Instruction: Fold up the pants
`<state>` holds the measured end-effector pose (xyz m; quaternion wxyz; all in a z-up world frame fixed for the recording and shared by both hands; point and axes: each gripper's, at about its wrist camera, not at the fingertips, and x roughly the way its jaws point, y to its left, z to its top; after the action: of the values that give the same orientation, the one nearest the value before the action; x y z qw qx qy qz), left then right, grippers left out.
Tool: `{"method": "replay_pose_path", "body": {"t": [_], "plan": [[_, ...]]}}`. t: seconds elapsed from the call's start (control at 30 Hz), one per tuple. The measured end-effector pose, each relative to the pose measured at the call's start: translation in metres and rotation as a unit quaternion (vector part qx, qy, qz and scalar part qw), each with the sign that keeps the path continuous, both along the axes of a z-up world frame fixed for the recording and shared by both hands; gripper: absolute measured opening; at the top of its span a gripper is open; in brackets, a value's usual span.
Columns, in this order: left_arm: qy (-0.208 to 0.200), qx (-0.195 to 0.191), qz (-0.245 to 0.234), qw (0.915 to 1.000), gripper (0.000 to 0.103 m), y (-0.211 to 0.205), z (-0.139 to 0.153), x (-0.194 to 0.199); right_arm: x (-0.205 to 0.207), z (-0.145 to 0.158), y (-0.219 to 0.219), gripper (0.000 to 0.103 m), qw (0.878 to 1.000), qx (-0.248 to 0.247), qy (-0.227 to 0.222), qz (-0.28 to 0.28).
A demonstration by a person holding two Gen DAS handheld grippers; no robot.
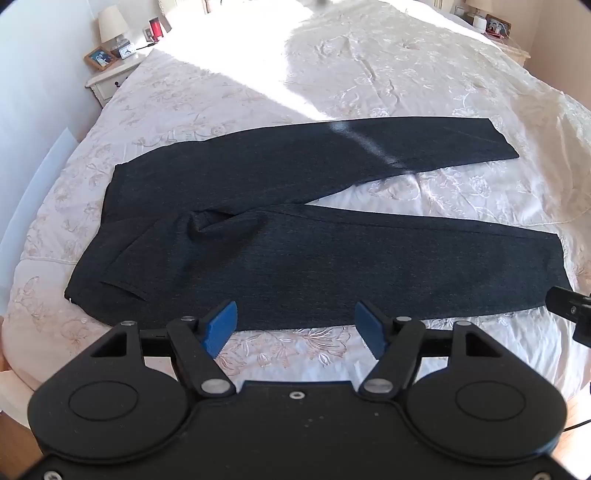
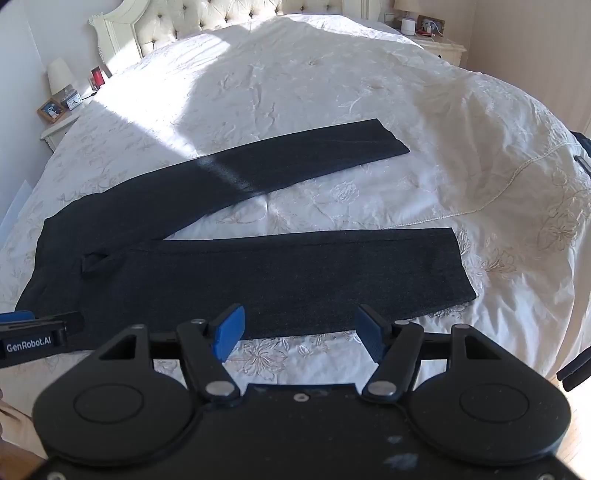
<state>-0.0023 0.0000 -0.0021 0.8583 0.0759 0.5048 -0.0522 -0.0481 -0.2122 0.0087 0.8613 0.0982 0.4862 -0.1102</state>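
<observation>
Dark charcoal pants [image 1: 280, 229] lie flat on the bed, waist to the left, the two legs spread apart in a V toward the right; they also show in the right wrist view [image 2: 295, 273]. A small fold of cloth stands up near the crotch [image 1: 207, 225]. My left gripper [image 1: 295, 328] is open and empty, just short of the near leg's front edge. My right gripper [image 2: 299, 332] is open and empty, also at the near leg's front edge, further toward the hem. The left gripper's side shows in the right wrist view [image 2: 37, 336].
The bed has a white embroidered bedspread [image 2: 369, 92] with sunlit patches. A tufted headboard [image 2: 207, 18] is at the far end. Nightstands with a lamp, clock and photo frame stand at the far left [image 1: 110, 70] and far right [image 2: 436, 40].
</observation>
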Motion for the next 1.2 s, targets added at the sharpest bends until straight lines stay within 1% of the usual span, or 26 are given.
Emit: {"method": "replay_pose_path", "body": {"t": [0.2,1.2], "plan": [[0.000,0.000,0.002,1.0000,0.071,-0.0001,-0.0003,-0.0005,-0.0028,0.0020,-0.0029,0.068,1.000,0.001,0.000,0.008],[0.004,-0.001,0.002,1.0000,0.071,-0.0004,-0.0020,0.0000,-0.0025,0.0025,-0.0015,0.068,1.000,-0.001,0.003,0.012]]}}
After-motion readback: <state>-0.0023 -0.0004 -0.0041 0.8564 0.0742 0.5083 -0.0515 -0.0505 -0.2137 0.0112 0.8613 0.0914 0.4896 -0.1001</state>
